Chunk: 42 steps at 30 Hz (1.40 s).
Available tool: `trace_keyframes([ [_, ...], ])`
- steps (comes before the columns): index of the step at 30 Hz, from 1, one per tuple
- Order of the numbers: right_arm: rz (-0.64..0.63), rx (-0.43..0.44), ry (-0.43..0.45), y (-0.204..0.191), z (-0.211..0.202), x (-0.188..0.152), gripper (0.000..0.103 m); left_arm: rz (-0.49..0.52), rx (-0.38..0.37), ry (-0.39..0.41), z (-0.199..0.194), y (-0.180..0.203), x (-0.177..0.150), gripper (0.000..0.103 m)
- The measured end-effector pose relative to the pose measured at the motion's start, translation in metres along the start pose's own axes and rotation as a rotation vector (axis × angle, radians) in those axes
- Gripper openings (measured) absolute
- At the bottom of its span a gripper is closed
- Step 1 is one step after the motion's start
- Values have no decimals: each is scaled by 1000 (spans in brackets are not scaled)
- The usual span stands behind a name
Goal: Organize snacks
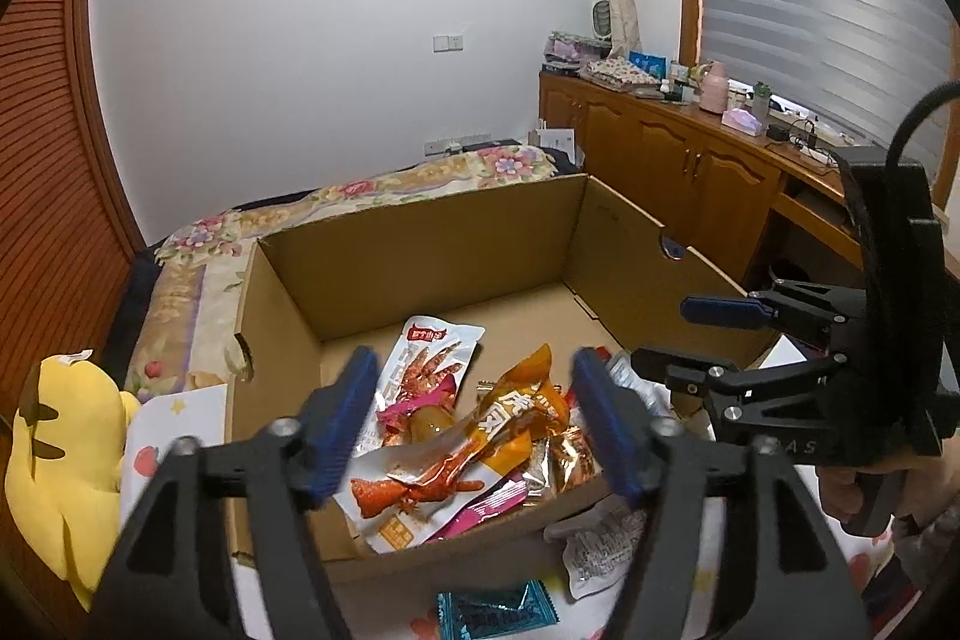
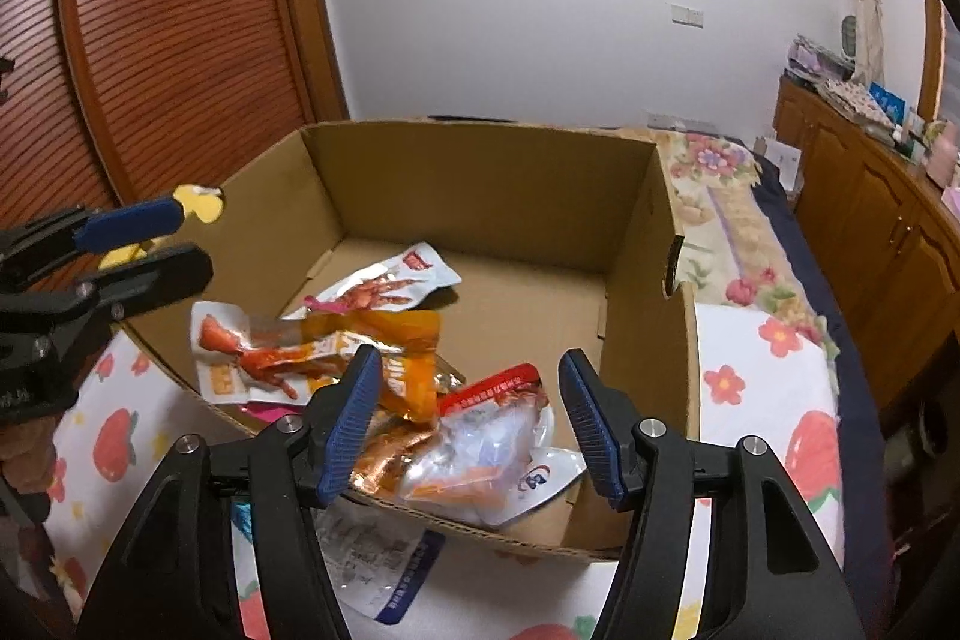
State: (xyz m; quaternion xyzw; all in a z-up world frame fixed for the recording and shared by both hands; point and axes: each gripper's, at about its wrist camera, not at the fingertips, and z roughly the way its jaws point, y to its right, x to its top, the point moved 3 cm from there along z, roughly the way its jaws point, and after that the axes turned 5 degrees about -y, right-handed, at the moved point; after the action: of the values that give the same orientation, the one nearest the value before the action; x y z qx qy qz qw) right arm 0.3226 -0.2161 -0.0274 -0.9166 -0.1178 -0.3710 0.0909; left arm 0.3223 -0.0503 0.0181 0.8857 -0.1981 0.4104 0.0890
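Judging from how things lie, the job is partly done: several snack packets are already inside the open brown cardboard box (image 1: 420,244) on the bed, among them a white packet printed with red chicken feet (image 1: 429,358), an orange foil packet (image 1: 516,412) and a red-topped clear packet (image 2: 498,430) at the near right corner. Left outside, near the box's front wall, a teal foil sachet (image 1: 492,610) and a white printed pouch (image 2: 372,562) are seen on the strawberry-print sheet (image 2: 780,400). The left gripper (image 1: 474,430) is held over the pile, jaws spread, nothing pinched. The right gripper (image 2: 474,424) is likewise spread and empty above the near corner.
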Motion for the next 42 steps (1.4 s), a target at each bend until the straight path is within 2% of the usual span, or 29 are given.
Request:
trace_keyframes([
  [2, 3, 9, 7, -1, -2, 0, 63, -5, 1, 16, -5, 1, -1, 80],
  [7, 6, -1, 52, -5, -23, -6, 63, -12, -17, 51, -25, 1, -9, 81],
  [10, 3, 46, 88, -11, -43, -10, 63, -18, -21, 79, -39, 1, -18, 84],
  [15, -78, 82, 117, -29, -72, -27, 63, -72, -38, 106, -57, -2, -38, 85],
  [19, -129, 112, 99, -42, -77, -46, 63, -107, -49, 107, -66, -6, -58, 85],
  [27, -168, 127, 7, -55, -44, -78, 63, -100, -7, 71, -58, -9, -102, 85],
  [32, -202, 148, -56, -60, -12, -86, 63, -140, -26, 20, -42, -11, -129, 85],
  [42, -221, 176, -134, -60, 28, -84, 64, -161, -26, -1, -32, -13, -145, 85],
])
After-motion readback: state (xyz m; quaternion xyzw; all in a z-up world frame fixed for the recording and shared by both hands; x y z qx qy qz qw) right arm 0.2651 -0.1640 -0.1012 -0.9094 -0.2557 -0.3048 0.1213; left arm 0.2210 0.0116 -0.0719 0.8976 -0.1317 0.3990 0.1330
